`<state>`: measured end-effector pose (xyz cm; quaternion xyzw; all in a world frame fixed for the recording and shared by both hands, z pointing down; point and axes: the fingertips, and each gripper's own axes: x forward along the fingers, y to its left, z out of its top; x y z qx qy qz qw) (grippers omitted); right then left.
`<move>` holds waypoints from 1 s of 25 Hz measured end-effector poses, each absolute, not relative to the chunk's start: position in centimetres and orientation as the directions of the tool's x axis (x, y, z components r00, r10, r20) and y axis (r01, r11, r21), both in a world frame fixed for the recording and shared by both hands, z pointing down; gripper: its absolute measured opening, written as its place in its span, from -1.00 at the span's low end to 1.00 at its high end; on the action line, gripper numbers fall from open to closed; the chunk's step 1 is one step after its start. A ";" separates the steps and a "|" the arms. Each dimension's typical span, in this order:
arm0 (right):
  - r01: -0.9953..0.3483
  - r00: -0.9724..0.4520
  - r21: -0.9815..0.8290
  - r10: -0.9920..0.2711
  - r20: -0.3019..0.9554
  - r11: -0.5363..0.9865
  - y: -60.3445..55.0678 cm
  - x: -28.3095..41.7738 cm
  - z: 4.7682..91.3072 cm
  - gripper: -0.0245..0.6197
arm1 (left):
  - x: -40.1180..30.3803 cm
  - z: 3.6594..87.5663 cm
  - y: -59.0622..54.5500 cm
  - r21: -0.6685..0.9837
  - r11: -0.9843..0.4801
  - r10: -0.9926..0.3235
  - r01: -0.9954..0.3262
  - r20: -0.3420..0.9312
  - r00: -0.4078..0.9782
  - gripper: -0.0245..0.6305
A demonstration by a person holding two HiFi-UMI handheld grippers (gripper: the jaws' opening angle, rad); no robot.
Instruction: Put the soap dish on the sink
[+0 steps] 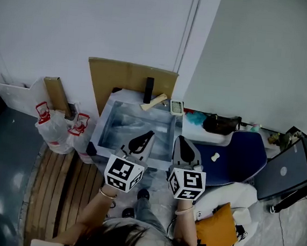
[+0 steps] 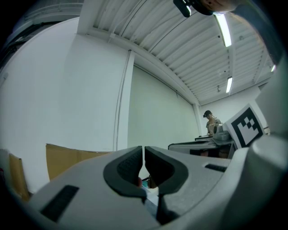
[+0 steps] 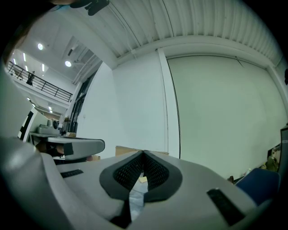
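Observation:
A steel sink stands against the white wall, with a black tap at its back rim. A small white grated soap dish rests on the sink's back right corner, next to a beige bar-like piece. My left gripper and right gripper hover side by side over the sink's near edge, pointing level toward the wall. The left gripper has its tips together with nothing between them. The right gripper is shut and empty too. Neither touches the dish.
A cardboard sheet leans behind the sink. Plastic bags with red handles sit on the left, over wooden slats. On the right are a blue chair, a black bag, a laptop and an orange cushion.

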<state>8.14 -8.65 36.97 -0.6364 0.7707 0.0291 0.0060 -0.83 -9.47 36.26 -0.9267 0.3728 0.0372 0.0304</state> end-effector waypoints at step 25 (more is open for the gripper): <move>-0.981 -0.187 0.065 -0.980 -0.071 0.183 -5.3 7.6 36.0 -0.85 | -1.8 35.9 -6.5 -0.024 -0.705 -0.704 -0.708 -0.097 0.704 -0.85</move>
